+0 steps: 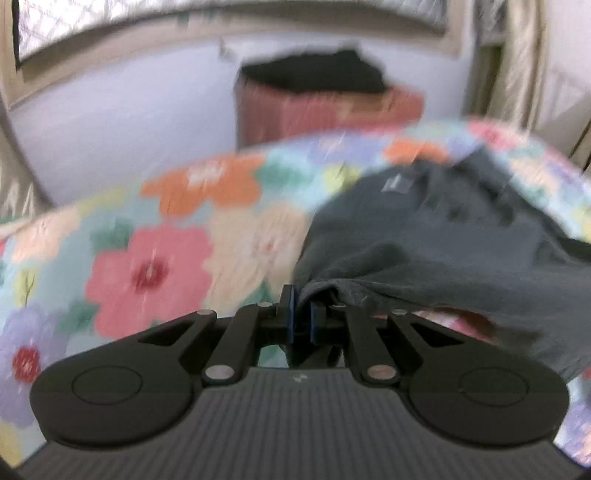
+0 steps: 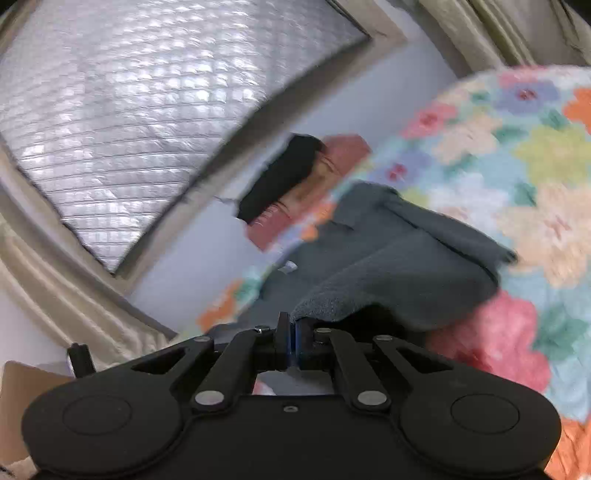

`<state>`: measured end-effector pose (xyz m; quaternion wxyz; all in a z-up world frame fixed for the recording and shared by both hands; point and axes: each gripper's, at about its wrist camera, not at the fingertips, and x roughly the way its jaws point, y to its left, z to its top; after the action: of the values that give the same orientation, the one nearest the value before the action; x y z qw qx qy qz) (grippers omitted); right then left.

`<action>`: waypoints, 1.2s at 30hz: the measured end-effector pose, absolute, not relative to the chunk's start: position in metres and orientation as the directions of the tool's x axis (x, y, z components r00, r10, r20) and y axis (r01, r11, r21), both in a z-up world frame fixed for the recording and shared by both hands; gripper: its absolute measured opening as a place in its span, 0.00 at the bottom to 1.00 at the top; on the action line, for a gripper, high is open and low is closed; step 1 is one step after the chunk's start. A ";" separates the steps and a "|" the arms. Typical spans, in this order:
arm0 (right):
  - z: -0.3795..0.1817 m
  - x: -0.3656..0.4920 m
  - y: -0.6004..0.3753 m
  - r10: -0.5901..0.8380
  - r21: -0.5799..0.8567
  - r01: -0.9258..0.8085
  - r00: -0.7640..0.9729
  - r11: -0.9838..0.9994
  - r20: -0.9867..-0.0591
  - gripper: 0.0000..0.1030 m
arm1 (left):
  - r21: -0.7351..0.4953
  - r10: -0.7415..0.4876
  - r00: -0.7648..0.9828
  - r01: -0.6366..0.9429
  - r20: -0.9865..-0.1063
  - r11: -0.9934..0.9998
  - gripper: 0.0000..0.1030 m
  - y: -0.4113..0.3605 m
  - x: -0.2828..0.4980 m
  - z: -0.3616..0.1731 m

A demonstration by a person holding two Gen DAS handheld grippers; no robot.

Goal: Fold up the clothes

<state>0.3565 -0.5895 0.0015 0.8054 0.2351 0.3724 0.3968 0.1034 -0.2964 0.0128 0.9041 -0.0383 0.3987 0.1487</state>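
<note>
A dark grey garment point(image 1: 424, 236) lies partly on a bed with a flowered cover point(image 1: 155, 258). My left gripper point(image 1: 302, 306) is shut on a bunched edge of the garment and holds it lifted above the cover. In the right wrist view the same garment point(image 2: 388, 266) stretches away over the cover point(image 2: 517, 177). My right gripper point(image 2: 292, 338) is shut on another edge of it, raised off the bed. Both views are blurred by motion.
A reddish box point(image 1: 325, 110) with a black cloth point(image 1: 317, 72) on top stands beyond the bed by the pale wall. A window with a quilted silver screen point(image 2: 147, 110) and beige curtains point(image 2: 498, 33) are behind. A cardboard box point(image 2: 22, 398) is at the lower left.
</note>
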 end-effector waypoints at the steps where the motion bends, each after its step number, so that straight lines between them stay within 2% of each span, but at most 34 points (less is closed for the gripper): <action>1: -0.004 0.359 -0.589 0.802 0.680 -0.437 0.417 0.589 -0.427 0.04 | 0.091 0.258 0.607 -0.292 -0.751 0.952 0.13 -0.296 0.107 0.006; 6: -0.016 0.362 -0.577 0.825 0.723 -0.413 0.392 0.553 -0.407 0.04 | 0.222 0.295 0.628 -0.195 -0.720 0.955 0.14 -0.311 0.110 0.006; 7: -0.018 0.362 -0.574 0.835 0.732 -0.417 0.382 0.539 -0.397 0.04 | 0.228 0.292 0.637 -0.182 -0.714 0.956 0.20 -0.314 0.109 0.009; 8: -0.019 0.360 -0.573 0.842 0.740 -0.419 0.376 0.527 -0.387 0.04 | 0.218 0.279 0.644 -0.174 -0.712 0.960 0.33 -0.316 0.109 0.012; 10: -0.021 0.361 -0.568 0.842 0.742 -0.416 0.377 0.526 -0.386 0.04 | 0.179 0.241 0.659 -0.161 -0.713 0.970 0.44 -0.317 0.108 0.019; 14: -0.022 0.366 -0.554 0.811 0.699 -0.429 0.422 0.572 -0.404 0.05 | 0.140 0.214 0.680 -0.164 -0.701 0.977 0.48 -0.321 0.109 0.025; 16: -0.027 0.373 -0.549 0.784 0.664 -0.432 0.448 0.611 -0.430 0.08 | 0.119 0.192 0.691 -0.153 -0.697 0.981 0.49 -0.325 0.110 0.026; 21: -0.050 0.395 -0.523 0.705 0.569 -0.417 0.452 0.709 -0.547 0.09 | 0.073 0.063 0.708 -0.016 -0.704 0.997 0.51 -0.348 0.115 0.023; 23: -0.051 0.396 -0.526 0.703 0.588 -0.388 0.437 0.710 -0.561 0.12 | 0.031 -0.009 0.702 0.044 -0.713 0.999 0.51 -0.359 0.117 0.020; 24: -0.048 0.395 -0.529 0.714 0.608 -0.378 0.433 0.698 -0.550 0.20 | 0.006 -0.046 0.695 0.072 -0.717 0.997 0.51 -0.364 0.119 0.019; 25: -0.044 0.393 -0.534 0.721 0.621 -0.374 0.434 0.689 -0.540 0.39 | -0.022 -0.084 0.685 0.099 -0.723 0.995 0.51 -0.369 0.121 0.019; 27: -0.033 0.385 -0.548 0.725 0.631 -0.368 0.448 0.683 -0.523 0.62 | -0.073 -0.153 0.662 0.147 -0.734 0.986 0.55 -0.380 0.126 0.017; 29: -0.025 0.372 -0.564 0.740 0.639 -0.380 0.428 0.669 -0.519 0.66 | -0.093 -0.188 0.643 0.179 -0.742 0.979 0.63 -0.390 0.131 0.013; 32: -0.015 0.353 -0.583 0.775 0.645 -0.429 0.369 0.632 -0.513 0.68 | -0.090 -0.220 0.614 0.235 -0.758 0.968 0.63 -0.406 0.138 0.007; 36: -0.017 0.341 -0.553 0.732 0.476 -0.597 0.308 0.646 -0.607 0.68 | -0.103 -0.262 0.605 0.286 -0.752 0.953 0.63 -0.415 0.136 0.004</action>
<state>0.3406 -0.5527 -0.0172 0.8046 0.0810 0.4190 0.4129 0.1356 -0.4149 0.0043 0.8957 0.0140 0.4172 -0.1530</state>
